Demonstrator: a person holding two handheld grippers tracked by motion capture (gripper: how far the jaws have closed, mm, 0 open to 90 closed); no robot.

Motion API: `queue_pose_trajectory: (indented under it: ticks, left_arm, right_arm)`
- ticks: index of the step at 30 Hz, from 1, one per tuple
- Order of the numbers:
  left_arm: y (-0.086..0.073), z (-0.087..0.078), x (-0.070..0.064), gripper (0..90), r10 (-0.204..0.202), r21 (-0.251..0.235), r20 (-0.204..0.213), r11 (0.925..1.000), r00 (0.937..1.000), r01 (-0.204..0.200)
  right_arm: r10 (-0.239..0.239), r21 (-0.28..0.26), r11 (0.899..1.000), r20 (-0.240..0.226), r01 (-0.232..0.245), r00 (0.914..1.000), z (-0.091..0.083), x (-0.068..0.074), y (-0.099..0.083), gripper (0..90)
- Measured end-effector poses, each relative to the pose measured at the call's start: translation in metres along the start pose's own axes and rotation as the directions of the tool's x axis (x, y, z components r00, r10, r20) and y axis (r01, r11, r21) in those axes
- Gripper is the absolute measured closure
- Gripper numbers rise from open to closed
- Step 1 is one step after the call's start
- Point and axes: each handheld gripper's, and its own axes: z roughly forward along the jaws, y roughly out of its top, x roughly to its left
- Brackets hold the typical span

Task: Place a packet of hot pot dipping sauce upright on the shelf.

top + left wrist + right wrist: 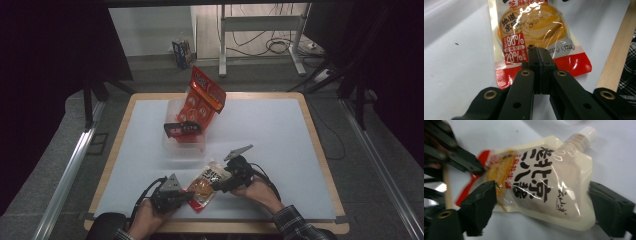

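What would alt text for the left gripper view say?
The left tool, its two black jaws shut together, pinches the red bottom edge of a glossy sauce pouch lying on the white table cover. A wooden table edge runs along the right.

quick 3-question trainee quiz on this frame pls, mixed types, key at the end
1. True or false: the left gripper is shut on the red bottom edge of the sauce pouch.
2. The right gripper jaws stand: A) pinched shut on the white cap, B) spread on either side of the pouch body.
3. Fill in: the red snack bag stands in the ____ plastic bin.

Key: 1 true. 2 B. 3 clear.
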Motion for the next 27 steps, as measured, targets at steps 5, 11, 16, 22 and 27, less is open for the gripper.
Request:
queue_pose_trajectory:
  ticks: [5,11,16,22,27]
  left_arm:
    - [0.000,0.000,-0.001,90.0,0.004,0.004,-0.004,1.0000,1.0000,-0.004]
    - [0.001,-0.001,-0.004,90.0,0.034,0.010,-0.025,0.9994,0.9991,-0.033]
    - [0.000,-0.001,-0.006,90.0,0.051,0.008,-0.040,0.9987,0.9979,-0.050]
    - [0.001,-0.005,-0.009,79.8,0.081,-0.002,-0.034,0.9967,0.9962,-0.081]
    - [0.000,-0.012,-0.016,60.7,0.097,-0.021,-0.047,0.9950,0.9942,-0.098]
  right_arm:
    - [0.060,-0.005,0.998,-0.113,-0.061,0.9918,0.007,0.001,0.005,20.6]
    - [0.075,-0.088,0.992,-0.162,-0.090,0.9839,0.002,0.002,0.015,40.4]
    - [0.058,-0.116,0.990,-0.171,-0.079,0.9835,0.001,0.002,0.018,71.9]
    - [0.007,-0.123,0.992,-0.182,-0.030,0.9833,-0.007,0.012,0.027,83.2]
    - [-0.040,-0.160,0.987,-0.182,0.011,0.9825,-0.025,0.021,0.035,86.2]
